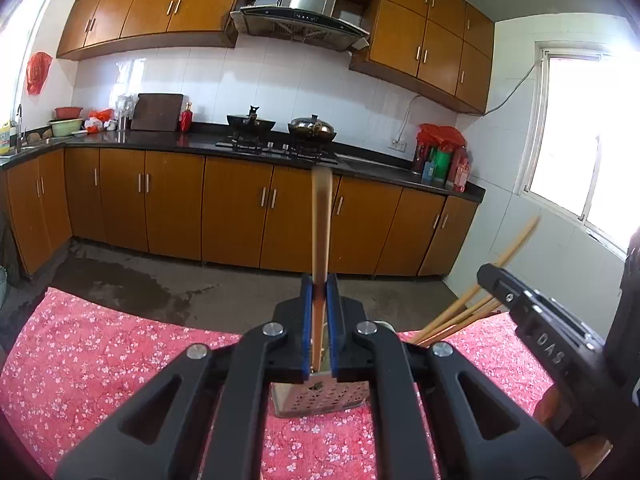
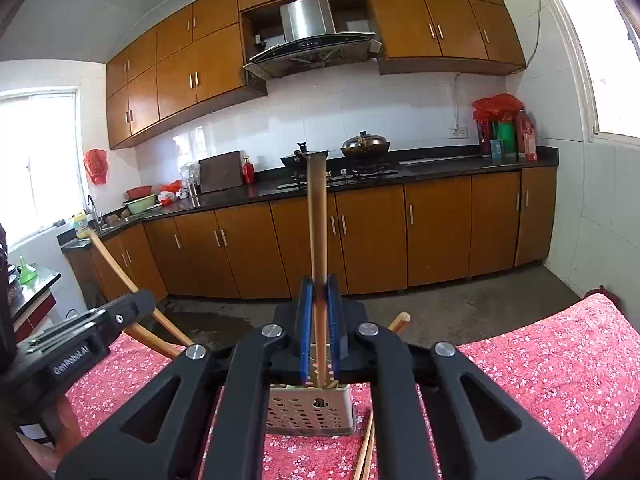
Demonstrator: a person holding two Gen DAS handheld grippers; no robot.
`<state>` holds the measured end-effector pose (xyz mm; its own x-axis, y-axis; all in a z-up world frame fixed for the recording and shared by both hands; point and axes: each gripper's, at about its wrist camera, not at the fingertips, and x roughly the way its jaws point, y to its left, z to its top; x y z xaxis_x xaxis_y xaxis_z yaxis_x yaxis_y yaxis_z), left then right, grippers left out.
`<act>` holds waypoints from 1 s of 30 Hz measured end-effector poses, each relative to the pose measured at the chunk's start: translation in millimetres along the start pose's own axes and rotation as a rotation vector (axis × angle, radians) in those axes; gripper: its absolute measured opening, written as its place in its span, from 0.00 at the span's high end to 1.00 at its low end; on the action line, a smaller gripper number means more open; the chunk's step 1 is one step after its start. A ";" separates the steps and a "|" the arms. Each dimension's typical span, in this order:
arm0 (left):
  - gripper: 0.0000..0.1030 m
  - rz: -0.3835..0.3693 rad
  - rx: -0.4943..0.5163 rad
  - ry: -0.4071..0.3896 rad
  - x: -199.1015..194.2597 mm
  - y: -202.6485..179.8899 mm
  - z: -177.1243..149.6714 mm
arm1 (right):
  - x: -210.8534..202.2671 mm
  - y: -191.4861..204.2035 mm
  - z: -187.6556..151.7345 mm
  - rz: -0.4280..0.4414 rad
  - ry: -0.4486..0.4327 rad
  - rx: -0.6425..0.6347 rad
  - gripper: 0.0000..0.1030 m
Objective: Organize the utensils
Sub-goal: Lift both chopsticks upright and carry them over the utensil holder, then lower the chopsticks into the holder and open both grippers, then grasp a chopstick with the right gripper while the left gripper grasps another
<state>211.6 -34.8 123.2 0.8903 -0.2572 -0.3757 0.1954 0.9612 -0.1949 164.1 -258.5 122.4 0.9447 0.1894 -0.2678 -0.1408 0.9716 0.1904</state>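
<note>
Each claw, left (image 1: 320, 292) and right (image 2: 319, 292), clamps what looks like a blurred chopstick (image 1: 321, 232) above the perforated holder (image 2: 310, 410).

Left tongs (image 1: 320, 300) clamp an upright chopstick (image 1: 321, 224) above the perforated holder (image 1: 320, 400).

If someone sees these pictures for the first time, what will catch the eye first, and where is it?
First, the wooden chopstick standing upright in the shut left gripper, at picture centre; the right gripper holds another chopstick the same way. Below the jaws stands a perforated utensil holder on the pink flowered tablecloth, with orange-brown cabinets behind.
</note>
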 end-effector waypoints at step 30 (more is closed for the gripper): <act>0.74 0.145 -0.078 0.385 -16.4 96.7 -179.6 | 24.0 -44.5 -197.4 -0.015 0.627 0.084 0.84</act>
<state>142.0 44.4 -52.2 0.6845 -0.1528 -0.7128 0.0348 0.9835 -0.1774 134.6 -269.1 -78.9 0.5896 0.2476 -0.7688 -0.0809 0.9652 0.2489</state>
